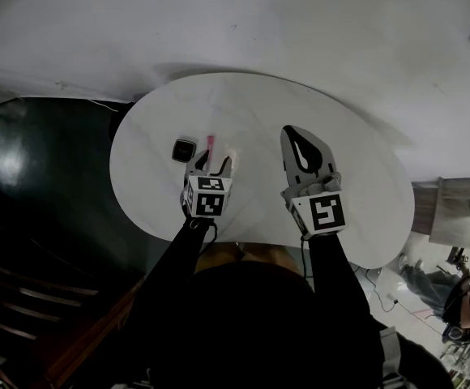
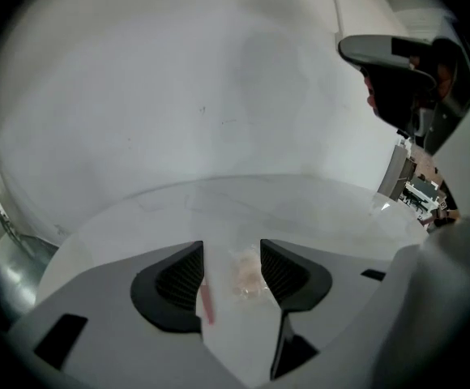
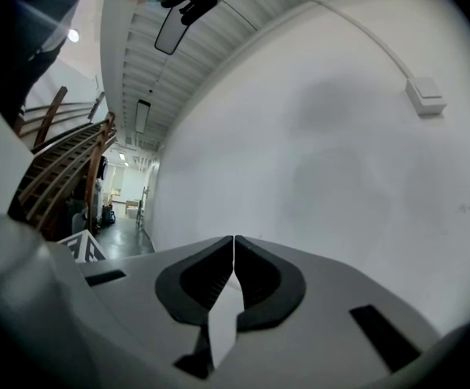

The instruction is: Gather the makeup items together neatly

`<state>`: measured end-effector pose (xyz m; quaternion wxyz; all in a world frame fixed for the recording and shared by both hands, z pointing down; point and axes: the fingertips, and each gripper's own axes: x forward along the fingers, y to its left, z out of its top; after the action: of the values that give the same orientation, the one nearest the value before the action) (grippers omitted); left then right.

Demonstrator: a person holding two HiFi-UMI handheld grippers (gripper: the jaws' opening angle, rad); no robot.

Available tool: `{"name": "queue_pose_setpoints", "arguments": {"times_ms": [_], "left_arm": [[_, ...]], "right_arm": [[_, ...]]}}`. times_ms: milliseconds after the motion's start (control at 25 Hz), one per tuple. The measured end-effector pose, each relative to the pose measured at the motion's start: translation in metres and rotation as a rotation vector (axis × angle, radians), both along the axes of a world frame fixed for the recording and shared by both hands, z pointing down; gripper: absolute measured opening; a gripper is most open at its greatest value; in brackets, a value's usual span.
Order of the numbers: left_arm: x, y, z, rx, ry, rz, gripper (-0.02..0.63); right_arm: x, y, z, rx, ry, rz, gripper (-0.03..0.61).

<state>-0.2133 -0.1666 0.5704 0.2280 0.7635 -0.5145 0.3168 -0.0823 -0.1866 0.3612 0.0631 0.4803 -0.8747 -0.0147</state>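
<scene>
A slim pink stick (image 1: 209, 143) lies on the white oval table (image 1: 356, 193), just beyond my left gripper (image 1: 214, 164). To its left sits a small black square compact (image 1: 184, 150). In the left gripper view my left gripper (image 2: 231, 254) stands open above the table. The pink stick (image 2: 207, 300) shows close to the left jaw. A pale, peach-tinted clear item (image 2: 247, 275) lies near the right jaw. Neither pad presses on them. My right gripper (image 1: 298, 140) hovers to the right, shut with nothing in it, and its jaws (image 3: 233, 245) meet in its own view.
The table's near edge (image 1: 243, 241) runs just below both grippers. A dark floor and wooden stairs (image 1: 24, 298) lie to the left. A white wall (image 3: 340, 160) fills the right gripper view, with a corridor (image 3: 126, 205) at its left.
</scene>
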Motion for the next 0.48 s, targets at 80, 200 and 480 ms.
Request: {"name": "queue_pose_setpoints", "arguments": {"times_ms": [80, 200, 480], "left_arm": [[-0.015, -0.004, -0.022, 0.064, -0.016, -0.006, 0.233], [-0.043, -0.010, -0.060, 0.179, -0.055, -0.006, 0.232], [-0.084, -0.008, -0.153, 0.433, -0.078, 0.074, 0.232]], "right_arm": [[-0.010, -0.001, -0.002, 0.006, -0.006, -0.016, 0.028], [-0.029, -0.003, -0.005, 0.023, -0.009, -0.045, 0.028], [-0.063, -0.008, -0.020, 0.061, -0.026, -0.074, 0.028]]}}
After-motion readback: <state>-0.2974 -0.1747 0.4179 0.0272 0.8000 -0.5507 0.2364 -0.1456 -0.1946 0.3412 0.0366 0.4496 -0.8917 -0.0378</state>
